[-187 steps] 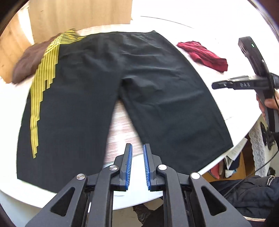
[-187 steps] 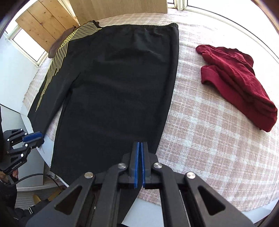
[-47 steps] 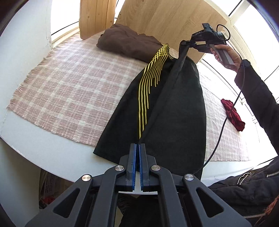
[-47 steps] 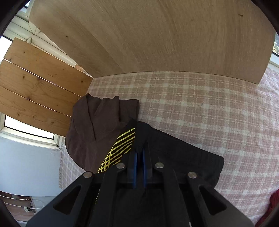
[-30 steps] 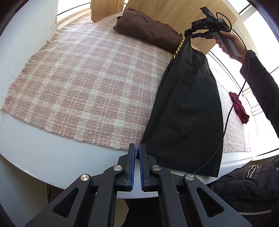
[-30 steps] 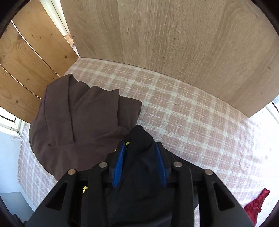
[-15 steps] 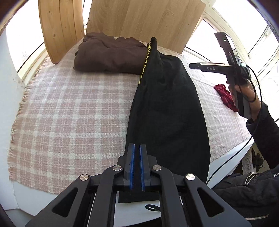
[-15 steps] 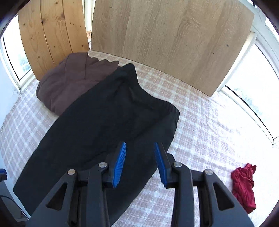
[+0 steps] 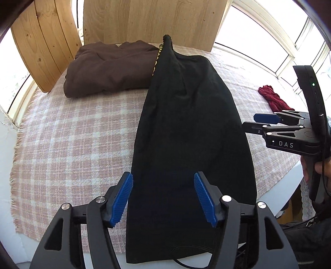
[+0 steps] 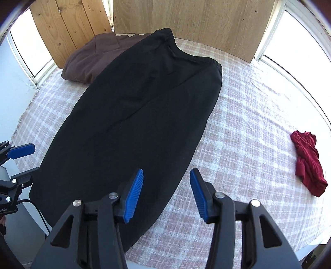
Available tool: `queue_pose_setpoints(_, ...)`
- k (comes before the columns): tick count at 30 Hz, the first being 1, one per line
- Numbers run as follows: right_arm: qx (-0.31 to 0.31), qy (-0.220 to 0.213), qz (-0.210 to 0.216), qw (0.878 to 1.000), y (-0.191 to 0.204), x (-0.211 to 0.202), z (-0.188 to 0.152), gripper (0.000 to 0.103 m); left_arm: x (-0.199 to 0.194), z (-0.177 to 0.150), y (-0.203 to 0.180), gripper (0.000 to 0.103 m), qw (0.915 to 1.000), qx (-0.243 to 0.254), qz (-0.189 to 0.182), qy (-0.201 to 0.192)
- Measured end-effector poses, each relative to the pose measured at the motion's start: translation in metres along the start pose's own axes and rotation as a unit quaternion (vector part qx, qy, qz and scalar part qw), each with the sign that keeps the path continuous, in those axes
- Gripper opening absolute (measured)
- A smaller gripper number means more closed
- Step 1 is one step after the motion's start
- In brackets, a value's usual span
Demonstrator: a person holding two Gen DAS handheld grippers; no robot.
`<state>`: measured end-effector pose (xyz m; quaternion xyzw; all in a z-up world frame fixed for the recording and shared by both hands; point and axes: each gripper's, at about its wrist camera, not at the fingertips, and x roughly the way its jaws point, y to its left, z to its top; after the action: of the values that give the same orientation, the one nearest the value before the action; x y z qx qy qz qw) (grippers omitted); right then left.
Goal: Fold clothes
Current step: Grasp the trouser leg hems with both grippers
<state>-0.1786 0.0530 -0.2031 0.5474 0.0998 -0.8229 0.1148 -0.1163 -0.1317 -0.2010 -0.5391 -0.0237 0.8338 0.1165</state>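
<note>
The black shorts [image 9: 186,128] lie folded in half lengthwise on the pink plaid cloth [image 9: 72,134]. Only a sliver of their yellow stripe [image 9: 156,60] shows along the fold near the waistband. The hem end hangs over the near table edge. My left gripper [image 9: 163,180] is open just above that hem end, pads wide apart and holding nothing. My right gripper [image 10: 166,173] is open too, hovering over the right edge of the shorts [image 10: 134,113] and holding nothing. Each gripper shows in the other's view: the right gripper [image 9: 260,122] and the left gripper [image 10: 22,163].
A folded brown garment [image 9: 107,68] touches the waistband end at the back left. A crumpled red garment [image 10: 308,163] lies on the cloth at the right. Wooden boards [image 9: 155,18] stand behind the table. A hand [image 9: 322,167] holds the right gripper near the table's right edge.
My left gripper has opened and let go of the hem. My right gripper, open since releasing the waistband, has drawn back toward the near side. The shorts now lie flat.
</note>
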Motion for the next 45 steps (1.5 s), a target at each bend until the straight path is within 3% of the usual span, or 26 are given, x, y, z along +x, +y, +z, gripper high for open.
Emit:
queue_pose_setpoints(4,0.013,0.008,-0.002,1.0,0.003,0.0,-0.015,0.047,0.003,-0.007,0.001,0.06,0.9985,0.042,0.017,0.03)
queue_pose_setpoints(12,0.092,0.034,-0.051,0.994,0.019,-0.002,-0.048,0.047,0.012,-0.009,0.026,0.06,0.9942,0.073,-0.034,0.072)
queue_pose_setpoints(20,0.198,0.058,-0.017,0.978,0.041,-0.007,-0.092,0.047,0.013,-0.017,0.05,0.06,0.9864,0.078,-0.097,0.108)
queue_pose_setpoints(28,0.235,0.06,-0.015,0.97,0.055,-0.018,-0.125,0.047,0.011,-0.033,0.05,0.06,0.9795,0.078,-0.137,0.126)
queue_pose_setpoints(34,0.235,0.063,-0.022,0.97,0.068,-0.025,-0.14,0.047,-0.001,-0.053,0.043,0.06,0.9788,0.084,-0.121,0.142)
queue_pose_setpoints(38,0.24,0.069,-0.021,0.968,0.072,-0.026,-0.144,0.047,-0.002,-0.07,0.038,0.06,0.9769,0.101,-0.089,0.166)
queue_pose_setpoints(45,0.247,0.073,-0.013,0.966,0.077,-0.022,-0.145,0.047,0.005,-0.076,0.032,0.06,0.9748,0.104,-0.088,0.177)
